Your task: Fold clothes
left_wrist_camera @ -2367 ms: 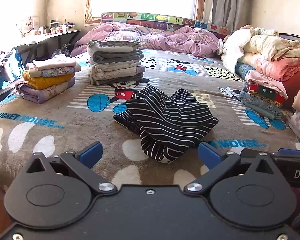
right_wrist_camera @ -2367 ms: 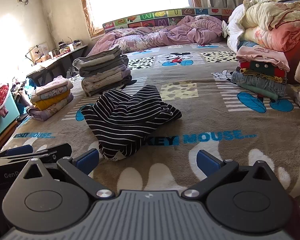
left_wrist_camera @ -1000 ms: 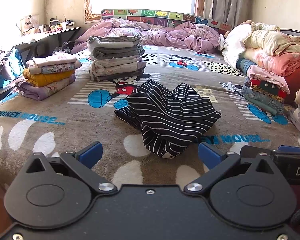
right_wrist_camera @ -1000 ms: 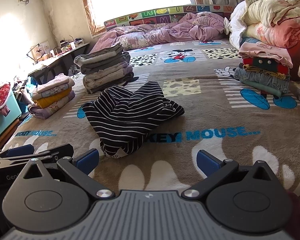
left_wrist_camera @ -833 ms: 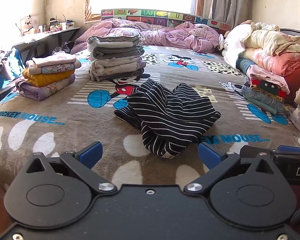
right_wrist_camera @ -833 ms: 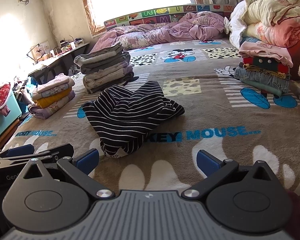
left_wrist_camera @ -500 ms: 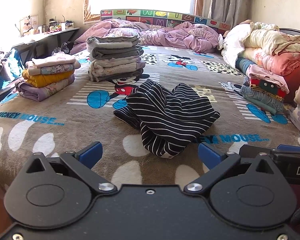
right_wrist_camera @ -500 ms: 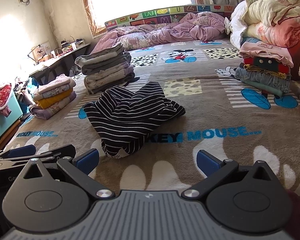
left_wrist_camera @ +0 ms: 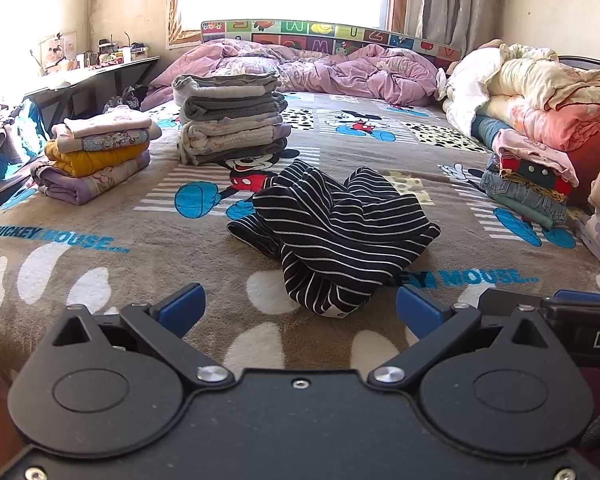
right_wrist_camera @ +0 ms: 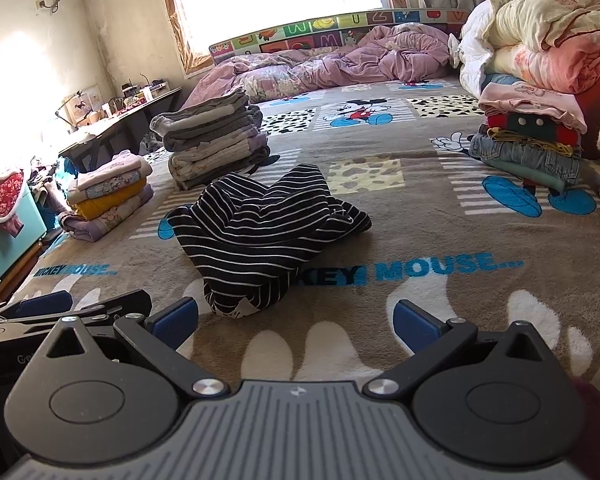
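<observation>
The crumpled black garment with thin white stripes [left_wrist_camera: 336, 236] hides its own shape in its folds, so sleeves or legs cannot be told. A small white label [right_wrist_camera: 236, 311] at its near hem is too blurred to read. The right-hand stack of folded denim, red and pink clothes [left_wrist_camera: 532, 184] is perhaps partly cut off by the frame edge.

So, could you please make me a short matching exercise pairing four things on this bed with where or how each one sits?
Things:
1. striped garment
2. grey stack
3. yellow-layered stack
4. purple duvet

Descriptions:
A. folded pile at the bed's left edge
B. rumpled along the headboard
C. unfolded heap mid-bed, nearest both tools
D. tall folded pile behind the heap

Pairs: 1-C, 2-D, 3-A, 4-B
</observation>
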`<act>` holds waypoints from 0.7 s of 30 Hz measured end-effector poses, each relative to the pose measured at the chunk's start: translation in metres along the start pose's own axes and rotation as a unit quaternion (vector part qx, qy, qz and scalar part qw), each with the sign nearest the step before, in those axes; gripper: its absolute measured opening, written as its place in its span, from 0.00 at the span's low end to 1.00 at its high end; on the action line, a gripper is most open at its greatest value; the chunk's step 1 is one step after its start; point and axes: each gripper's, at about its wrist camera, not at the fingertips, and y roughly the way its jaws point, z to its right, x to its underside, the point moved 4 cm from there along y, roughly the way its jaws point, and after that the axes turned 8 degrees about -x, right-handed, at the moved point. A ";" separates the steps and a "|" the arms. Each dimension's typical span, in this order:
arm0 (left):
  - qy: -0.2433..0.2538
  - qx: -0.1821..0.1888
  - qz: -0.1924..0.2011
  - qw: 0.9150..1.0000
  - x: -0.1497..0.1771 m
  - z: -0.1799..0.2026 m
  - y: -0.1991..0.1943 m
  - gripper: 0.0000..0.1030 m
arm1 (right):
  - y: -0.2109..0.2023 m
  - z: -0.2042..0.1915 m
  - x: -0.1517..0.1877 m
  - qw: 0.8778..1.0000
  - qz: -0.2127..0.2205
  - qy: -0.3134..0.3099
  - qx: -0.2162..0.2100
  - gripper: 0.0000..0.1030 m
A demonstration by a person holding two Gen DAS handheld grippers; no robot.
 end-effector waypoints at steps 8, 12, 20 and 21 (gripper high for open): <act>-0.005 0.001 -0.006 1.000 0.001 -0.002 0.009 1.00 | 0.007 0.004 0.001 1.000 -0.008 0.005 -0.001 1.00; -0.020 0.007 -0.019 1.000 0.002 -0.006 0.021 1.00 | 0.015 0.006 0.001 1.000 -0.014 0.010 -0.004 1.00; -0.037 0.008 -0.042 0.998 0.002 -0.011 0.050 1.00 | 0.041 0.016 -0.002 0.999 -0.028 0.016 -0.014 1.00; -0.039 0.008 -0.045 0.998 0.003 -0.011 0.054 1.00 | 0.045 0.017 -0.002 0.999 -0.030 0.018 -0.014 1.00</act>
